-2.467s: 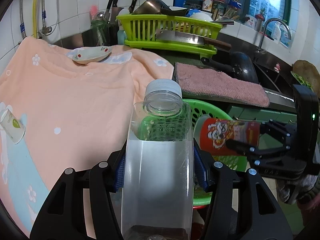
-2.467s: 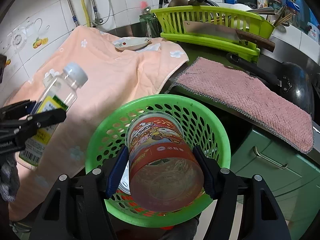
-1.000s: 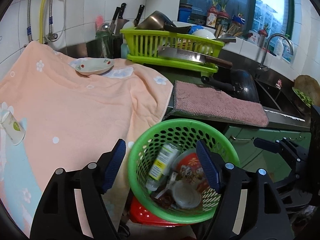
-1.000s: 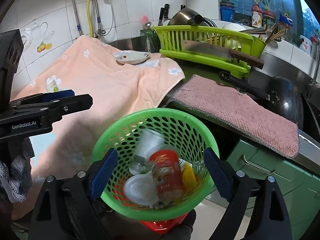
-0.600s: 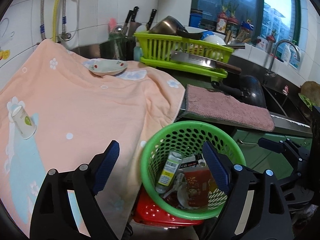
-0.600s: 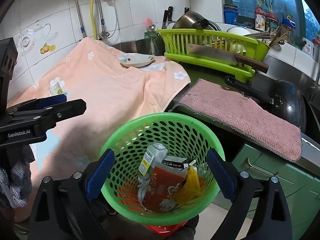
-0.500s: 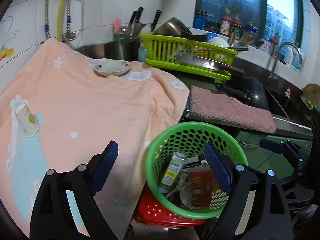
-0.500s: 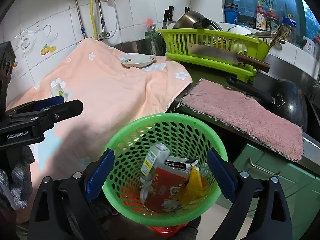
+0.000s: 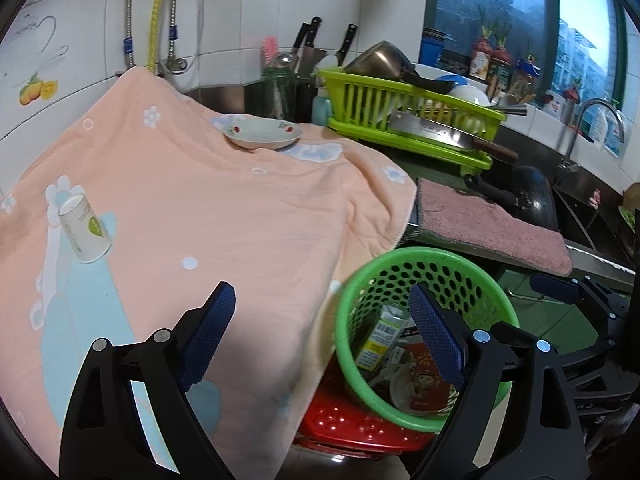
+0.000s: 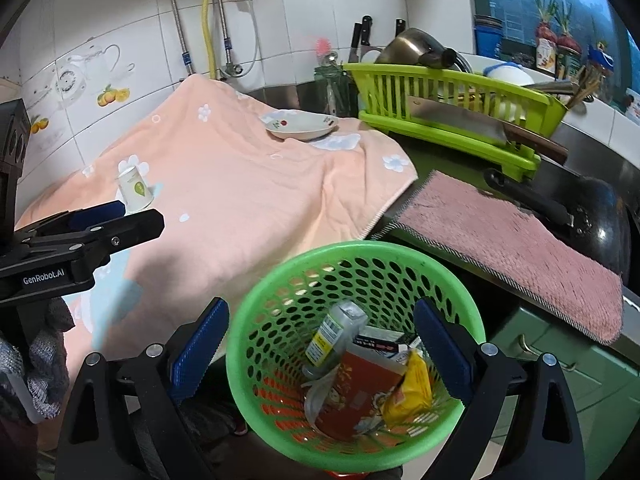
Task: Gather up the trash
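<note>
Your left tongs (image 9: 322, 320) gape wide, holding nothing. Your right tongs (image 10: 320, 338) likewise, spread over the green basket (image 10: 276, 276). Basket contents overlap: clear bottle (image 10: 334, 334) and red cup (image 10: 356, 392) partly buried, labels unreadable. A paper cup (image 9: 84, 232) lies on the peach towel (image 9: 224, 216) covering the surface, at ten o'clock from the left tongs.
</note>
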`<state>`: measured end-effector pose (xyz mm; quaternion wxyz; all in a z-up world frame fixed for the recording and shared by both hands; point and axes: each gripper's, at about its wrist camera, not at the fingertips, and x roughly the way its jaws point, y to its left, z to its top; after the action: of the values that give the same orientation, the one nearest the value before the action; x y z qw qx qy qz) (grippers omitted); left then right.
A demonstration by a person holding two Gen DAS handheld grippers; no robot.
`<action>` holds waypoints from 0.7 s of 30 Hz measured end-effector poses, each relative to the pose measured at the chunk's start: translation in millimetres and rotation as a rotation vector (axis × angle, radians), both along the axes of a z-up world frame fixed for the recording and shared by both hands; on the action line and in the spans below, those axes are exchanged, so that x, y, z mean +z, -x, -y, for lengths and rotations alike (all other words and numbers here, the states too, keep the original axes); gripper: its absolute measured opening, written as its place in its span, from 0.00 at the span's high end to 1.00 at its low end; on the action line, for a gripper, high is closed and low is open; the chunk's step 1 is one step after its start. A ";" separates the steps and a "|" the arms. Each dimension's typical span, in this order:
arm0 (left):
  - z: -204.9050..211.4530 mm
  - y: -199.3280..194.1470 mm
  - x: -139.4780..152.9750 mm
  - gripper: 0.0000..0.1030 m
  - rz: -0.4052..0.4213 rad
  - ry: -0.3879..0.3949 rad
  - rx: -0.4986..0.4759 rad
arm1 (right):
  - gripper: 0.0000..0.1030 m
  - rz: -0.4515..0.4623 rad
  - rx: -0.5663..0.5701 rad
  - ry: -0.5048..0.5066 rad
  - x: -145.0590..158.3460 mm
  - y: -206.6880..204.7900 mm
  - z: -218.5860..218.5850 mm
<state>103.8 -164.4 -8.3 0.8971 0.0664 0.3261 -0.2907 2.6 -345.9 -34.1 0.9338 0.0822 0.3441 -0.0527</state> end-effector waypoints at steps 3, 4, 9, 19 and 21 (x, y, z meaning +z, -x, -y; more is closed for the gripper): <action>-11.7 -3.0 1.5 0.15 0.002 0.005 0.031 | 0.12 0.003 0.010 0.001 2.7 -5.3 -4.4; -15.0 -4.0 2.3 0.15 0.004 0.005 0.040 | 0.12 0.003 0.012 0.002 3.3 -6.4 -5.3; -34.7 -4.9 10.0 0.15 0.027 0.007 0.089 | 0.12 0.008 0.029 0.003 7.4 -12.7 -11.2; -61.4 5.6 25.2 0.09 0.084 0.027 0.162 | 0.11 0.026 0.048 0.001 20.1 -20.6 -21.3; -63.8 7.9 25.5 0.07 0.091 0.028 0.175 | 0.10 0.034 0.044 0.012 24.4 -20.6 -23.0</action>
<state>95.9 -100.6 17.3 0.9338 0.0384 0.2853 -0.2126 23.1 -322.8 -9.7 0.9409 0.0697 0.3298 -0.0326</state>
